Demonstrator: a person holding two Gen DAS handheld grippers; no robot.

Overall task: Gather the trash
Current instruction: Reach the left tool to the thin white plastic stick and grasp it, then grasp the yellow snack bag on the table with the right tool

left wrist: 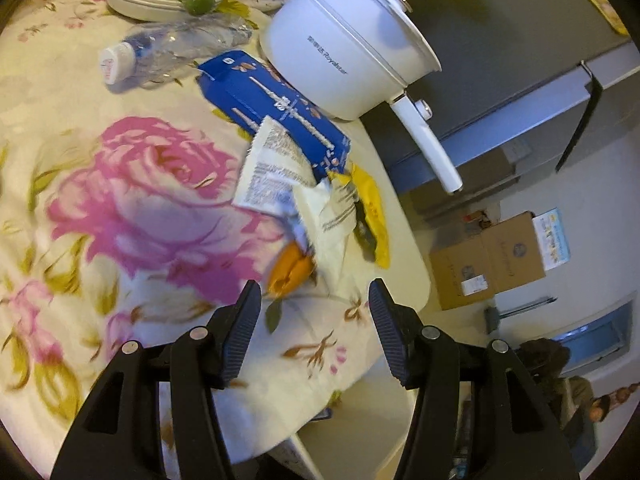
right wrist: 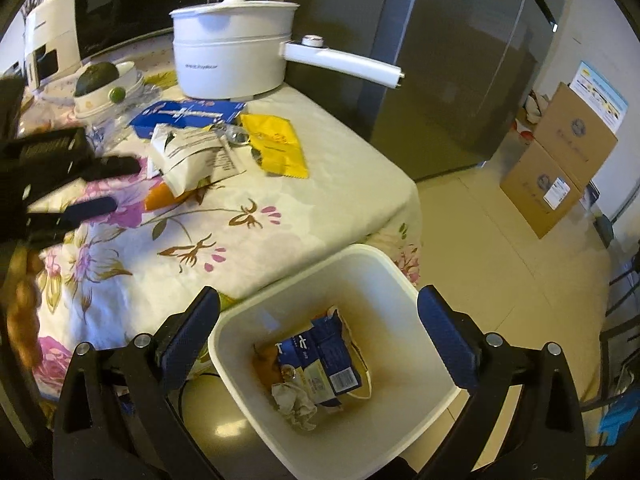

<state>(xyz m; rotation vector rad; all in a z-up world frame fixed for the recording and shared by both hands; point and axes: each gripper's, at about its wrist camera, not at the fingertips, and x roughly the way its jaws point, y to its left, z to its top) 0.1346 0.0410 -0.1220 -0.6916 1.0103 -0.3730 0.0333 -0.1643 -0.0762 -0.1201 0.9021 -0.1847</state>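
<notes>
Left gripper (left wrist: 315, 300) gapes empty above overlapping white paper wrappers (left wrist: 276, 176) on the floral tablecloth (left wrist: 120, 208); right gripper (right wrist: 319, 312), spread, holds nothing over the white plastic bin (right wrist: 384, 280); risk: a grab takes cloth or slips off a loose sheet

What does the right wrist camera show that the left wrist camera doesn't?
Only the right wrist view shows the white bin with trash inside, beside the table, and the left gripper from the side. Only the left wrist view shows the crushed plastic bottle clearly. Both show the white pot, blue box, yellow wrapper and flowered tablecloth.
</notes>
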